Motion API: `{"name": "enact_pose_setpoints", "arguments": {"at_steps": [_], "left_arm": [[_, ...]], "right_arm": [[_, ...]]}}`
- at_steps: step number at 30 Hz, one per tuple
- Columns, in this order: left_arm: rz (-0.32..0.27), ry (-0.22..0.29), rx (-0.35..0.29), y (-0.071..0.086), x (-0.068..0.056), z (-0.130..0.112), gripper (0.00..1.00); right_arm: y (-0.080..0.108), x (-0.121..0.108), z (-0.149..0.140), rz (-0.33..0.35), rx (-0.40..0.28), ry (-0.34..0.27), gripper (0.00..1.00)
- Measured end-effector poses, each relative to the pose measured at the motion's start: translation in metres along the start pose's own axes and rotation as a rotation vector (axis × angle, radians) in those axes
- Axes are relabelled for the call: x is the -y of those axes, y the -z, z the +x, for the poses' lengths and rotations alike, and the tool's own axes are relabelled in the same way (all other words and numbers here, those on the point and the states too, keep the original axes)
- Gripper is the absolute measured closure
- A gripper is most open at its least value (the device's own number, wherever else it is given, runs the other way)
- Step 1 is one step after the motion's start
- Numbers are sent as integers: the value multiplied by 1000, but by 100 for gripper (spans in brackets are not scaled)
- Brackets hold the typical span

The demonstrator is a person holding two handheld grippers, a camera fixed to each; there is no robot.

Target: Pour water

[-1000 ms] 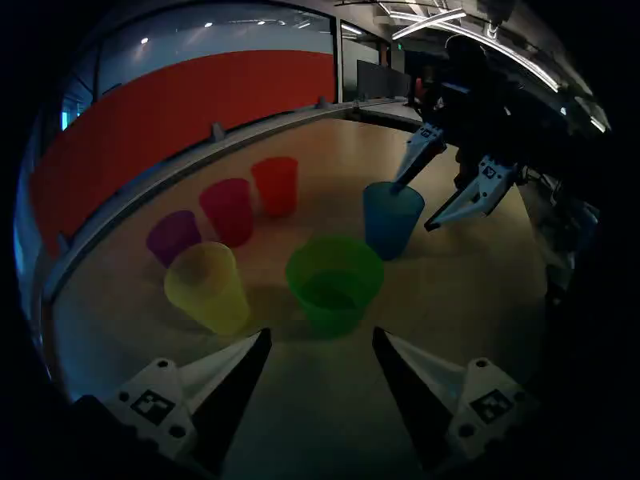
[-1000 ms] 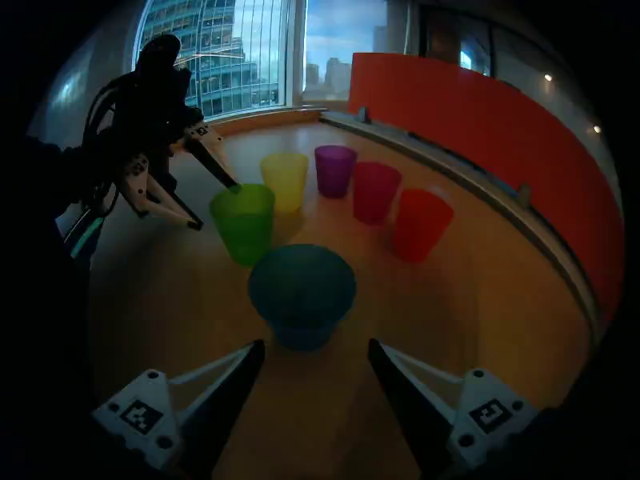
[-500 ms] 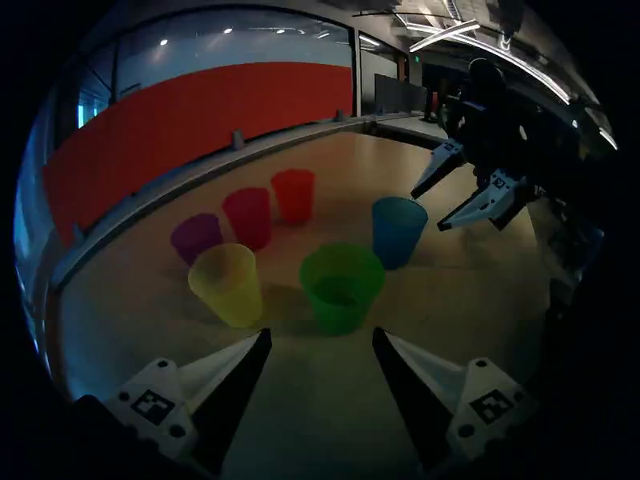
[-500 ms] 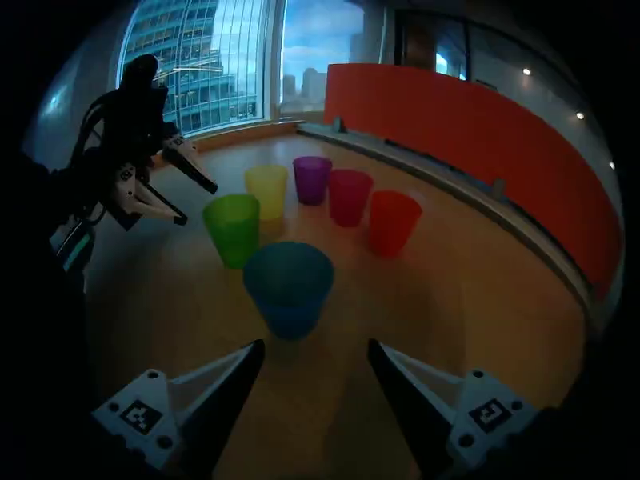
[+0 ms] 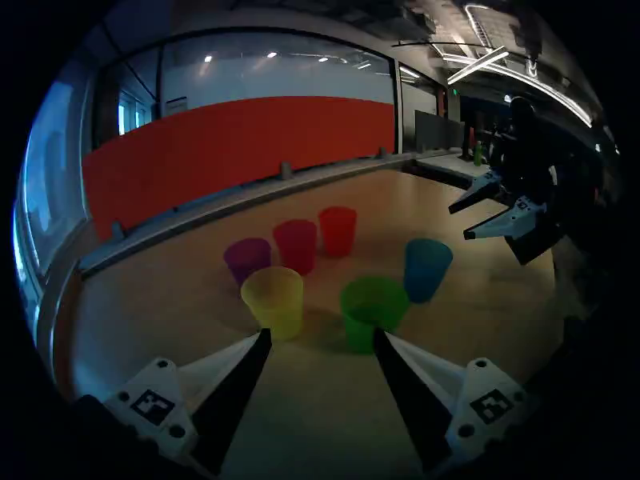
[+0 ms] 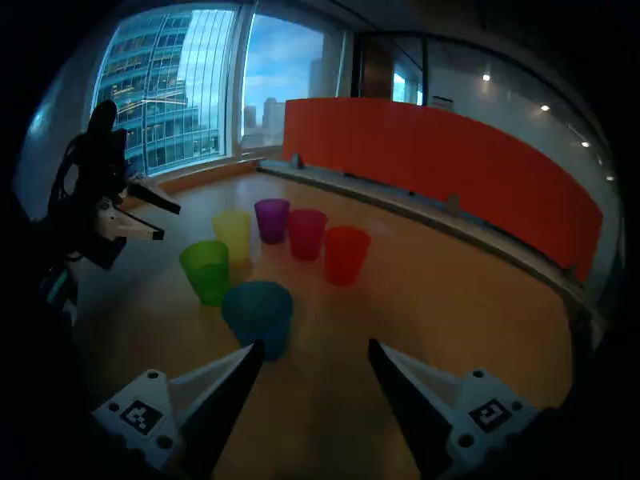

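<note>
1. The green cup (image 5: 374, 312) and the blue cup (image 5: 426, 268) stand upright and close together on the wooden table (image 5: 144, 320). The light is too dim to tell whether either holds water.
2. The yellow cup (image 5: 272, 300) stands just beside the green one. Behind them the purple cup (image 5: 247, 260), magenta cup (image 5: 296, 244) and red cup (image 5: 338, 230) form a tight row.
3. The left gripper (image 5: 320, 336) hovers near the yellow and green cups, its tongs spread wide and holding nothing.
4. In the right gripper view, the right gripper (image 6: 314, 346) is likewise spread and empty, with the blue cup just ahead of one fingertip.
5. Each gripper shows in the other's view, raised above the table and clear of the cups.
6. An orange wall panel (image 5: 240, 144) runs along the table's far edge, and windows (image 6: 160, 96) show tall buildings.
</note>
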State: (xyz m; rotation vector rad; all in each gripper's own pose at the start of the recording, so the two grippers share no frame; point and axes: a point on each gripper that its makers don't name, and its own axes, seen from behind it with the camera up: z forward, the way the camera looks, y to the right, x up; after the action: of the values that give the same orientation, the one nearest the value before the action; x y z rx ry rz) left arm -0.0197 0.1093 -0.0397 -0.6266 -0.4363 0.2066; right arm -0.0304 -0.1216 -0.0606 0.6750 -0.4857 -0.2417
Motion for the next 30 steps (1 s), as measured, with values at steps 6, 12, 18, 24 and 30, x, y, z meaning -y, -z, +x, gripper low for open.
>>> {"name": "enact_pose_setpoints", "arguments": {"at_steps": [6,12,18,24,30], "left_arm": [[83,31,-87,12,18,22,6],[153,35,-158,19,29,36,6],[187,73,-226,24,35,49,6],[268,116,-294,34,51,60,6],[346,147,-361,47,62,67,6]], "right_arm": [[6,-12,19,-63,-74,-32,0],[12,-35,36,-176,-165,-64,0],[18,-54,50,-272,-248,-98,0],[26,-64,63,-347,-311,-108,0],[32,-75,68,-426,-358,-130,0]]}}
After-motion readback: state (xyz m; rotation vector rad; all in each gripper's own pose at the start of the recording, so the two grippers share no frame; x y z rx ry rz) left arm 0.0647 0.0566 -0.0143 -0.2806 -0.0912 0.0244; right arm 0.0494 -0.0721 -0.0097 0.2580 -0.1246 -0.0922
